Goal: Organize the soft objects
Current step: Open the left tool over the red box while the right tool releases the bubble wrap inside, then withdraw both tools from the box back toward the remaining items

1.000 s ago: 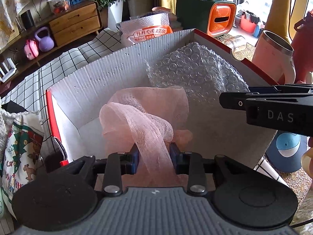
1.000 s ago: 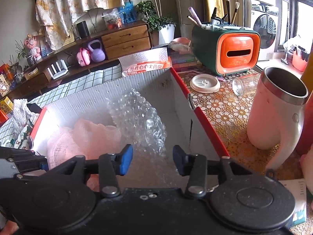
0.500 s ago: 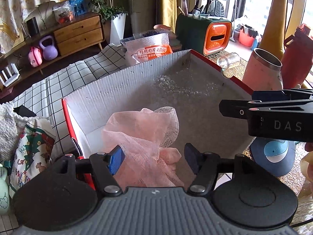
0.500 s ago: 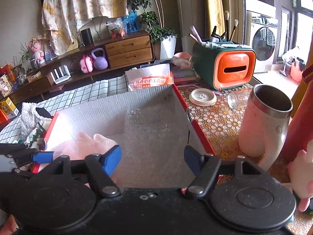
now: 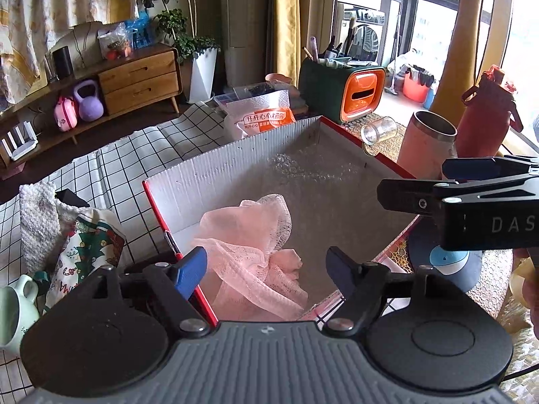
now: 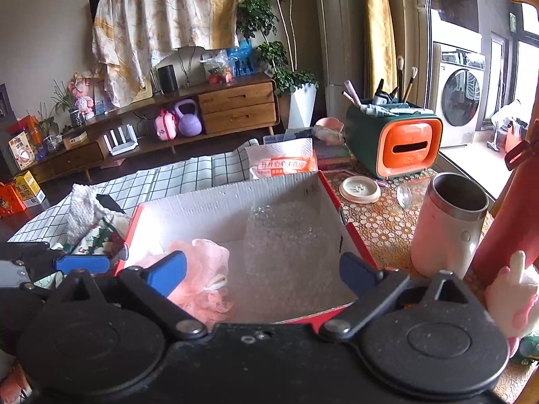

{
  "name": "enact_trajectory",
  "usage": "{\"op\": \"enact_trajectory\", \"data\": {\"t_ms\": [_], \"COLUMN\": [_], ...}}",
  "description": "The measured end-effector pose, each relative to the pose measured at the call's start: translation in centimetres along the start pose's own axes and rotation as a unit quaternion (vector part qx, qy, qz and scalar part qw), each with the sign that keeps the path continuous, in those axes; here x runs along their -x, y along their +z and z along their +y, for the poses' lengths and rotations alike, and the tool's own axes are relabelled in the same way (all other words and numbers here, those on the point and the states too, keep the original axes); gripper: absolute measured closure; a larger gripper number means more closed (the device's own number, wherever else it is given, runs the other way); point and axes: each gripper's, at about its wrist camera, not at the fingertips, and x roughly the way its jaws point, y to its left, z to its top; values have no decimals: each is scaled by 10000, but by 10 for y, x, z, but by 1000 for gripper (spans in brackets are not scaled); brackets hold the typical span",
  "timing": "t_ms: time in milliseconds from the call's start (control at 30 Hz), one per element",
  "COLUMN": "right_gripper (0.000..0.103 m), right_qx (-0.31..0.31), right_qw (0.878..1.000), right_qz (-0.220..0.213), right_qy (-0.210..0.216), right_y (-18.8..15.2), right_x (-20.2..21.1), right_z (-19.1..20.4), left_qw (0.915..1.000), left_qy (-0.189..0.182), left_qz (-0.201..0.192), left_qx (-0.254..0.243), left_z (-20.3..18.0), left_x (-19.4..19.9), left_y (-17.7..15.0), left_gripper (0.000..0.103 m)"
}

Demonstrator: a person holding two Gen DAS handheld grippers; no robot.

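Your left gripper (image 5: 266, 267) and right gripper (image 6: 262, 271) are both opening, empty. The mesh (image 5: 249, 245) lies in the box (image 5: 235, 155) at 7 o'clock, bubble wrap (image 6: 286, 235) at 1. Both are light and limp: pinch a bunched fold.

Pale pink mesh cloth (image 5: 249, 235), clear bubble wrap (image 6: 286, 235), red-edged white corrugated box (image 5: 215, 168), black-on-white checked cloth (image 5: 128, 155), orange-fronted green organiser (image 6: 394, 141), purple kettlebell (image 6: 188, 119).

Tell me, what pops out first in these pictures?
A fluffy pink mesh cloth lies in the white cardboard box with red edges, beside clear bubble wrap. Behind the box stands an orange-fronted green organiser, and a pink steel-rimmed mug stands to its right.
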Motion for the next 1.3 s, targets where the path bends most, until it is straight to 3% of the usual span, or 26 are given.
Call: {"op": "enact_trajectory", "data": {"t_ms": [567,700,900,1300], "right_gripper": [1,0,0,1], "right_qx": [208,330,387,863], "right_qw": [9981,9970,9949,9883], "right_qz": [-343,-340,-286,12], "right_qy": [462,616,887,1261], "right_y": [-10,-13,-21,-51], "right_x": [57,63,64,44], "right_z": [40,58,85,143], "left_qw": [9982,9972,9939,9864], "left_qy": [-26,-37,-64,286], "left_qz": [-508,-582,-780,-981], "left_qx": [303,459,773,1283], "left_z": [33,50,86,146], "left_x": [76,92,115,134], "left_y": [-31,-41,-61,-94], "left_gripper": [15,0,0,0]}}
